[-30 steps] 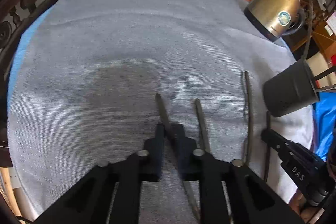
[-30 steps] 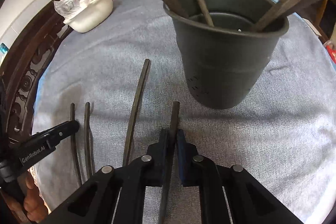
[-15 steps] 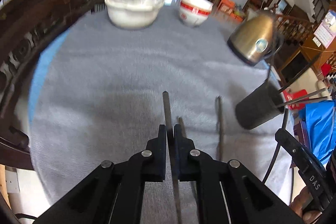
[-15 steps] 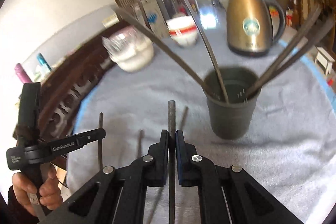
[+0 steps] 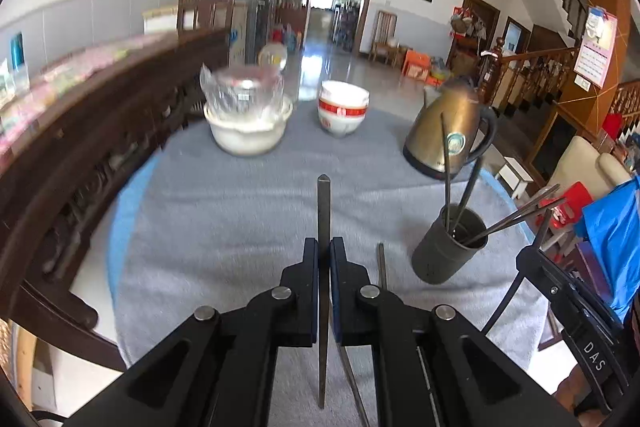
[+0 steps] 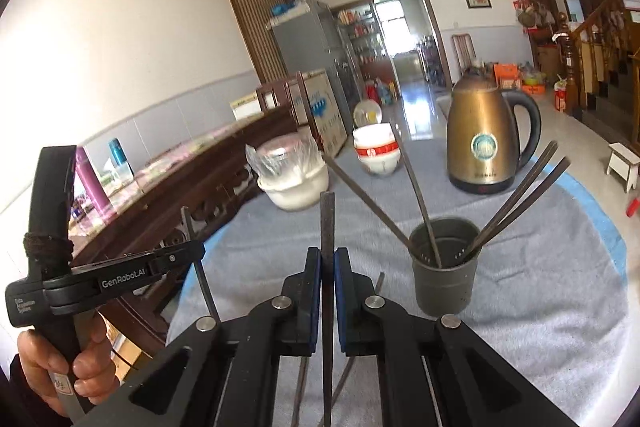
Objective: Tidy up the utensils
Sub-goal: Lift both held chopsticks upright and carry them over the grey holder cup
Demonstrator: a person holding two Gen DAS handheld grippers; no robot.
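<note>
My left gripper is shut on a dark chopstick that points up and away, lifted above the grey cloth. My right gripper is shut on another dark chopstick, also off the table. The dark holder cup stands to the right of it with several chopsticks leaning inside. In the left wrist view the cup is at the right, with the right gripper beyond it. A hand holds the left gripper at the left. Loose chopsticks lie on the cloth.
A brass kettle, stacked red-and-white bowls and a white bowl with a plastic bag stand at the far side of the round table. Dark carved wooden furniture runs along the left edge.
The left jaws shut on their chopstick. Both grippers then rose from the cloth with a chopstick each and tilted upward, so the cup and table now sit lower and farther off.
</note>
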